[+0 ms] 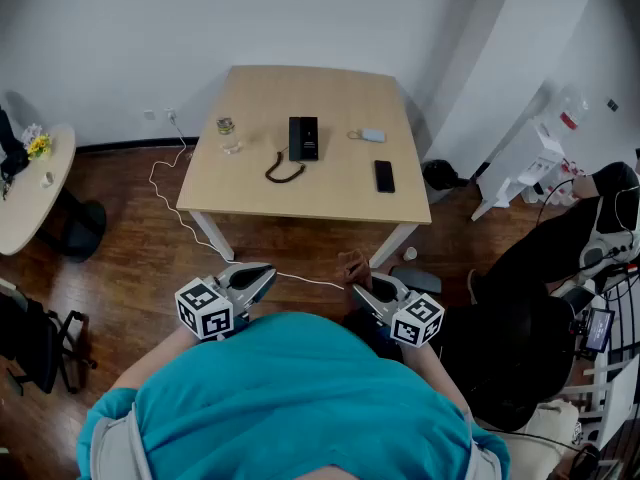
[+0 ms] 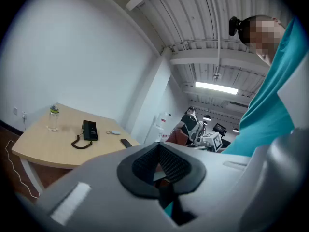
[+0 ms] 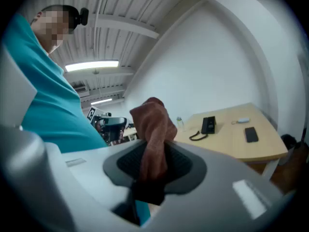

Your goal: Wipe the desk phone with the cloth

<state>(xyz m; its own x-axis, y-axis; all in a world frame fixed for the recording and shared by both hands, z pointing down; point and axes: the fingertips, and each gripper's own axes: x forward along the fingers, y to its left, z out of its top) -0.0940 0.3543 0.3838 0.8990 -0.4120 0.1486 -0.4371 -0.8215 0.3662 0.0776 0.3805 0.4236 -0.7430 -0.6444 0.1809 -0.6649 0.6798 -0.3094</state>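
The black desk phone (image 1: 303,138) lies in the middle of the light wooden table (image 1: 330,193), its coiled cord (image 1: 283,171) curling toward the front. Both grippers are held close to the person's body, well short of the table. My right gripper (image 1: 366,288) is shut on a reddish-brown cloth (image 3: 152,124), which sticks up between the jaws; the phone (image 3: 208,124) shows far beyond it. My left gripper (image 1: 257,280) has its jaws together with nothing in them (image 2: 157,163), and the phone (image 2: 89,130) is distant in the left gripper view.
On the table are also a small water bottle (image 1: 226,134), a black smartphone (image 1: 384,176) and a small pale object (image 1: 371,135). A white cable (image 1: 168,200) trails over the wooden floor. A round table (image 1: 30,188) stands at left; another person in black (image 1: 560,268) sits at right.
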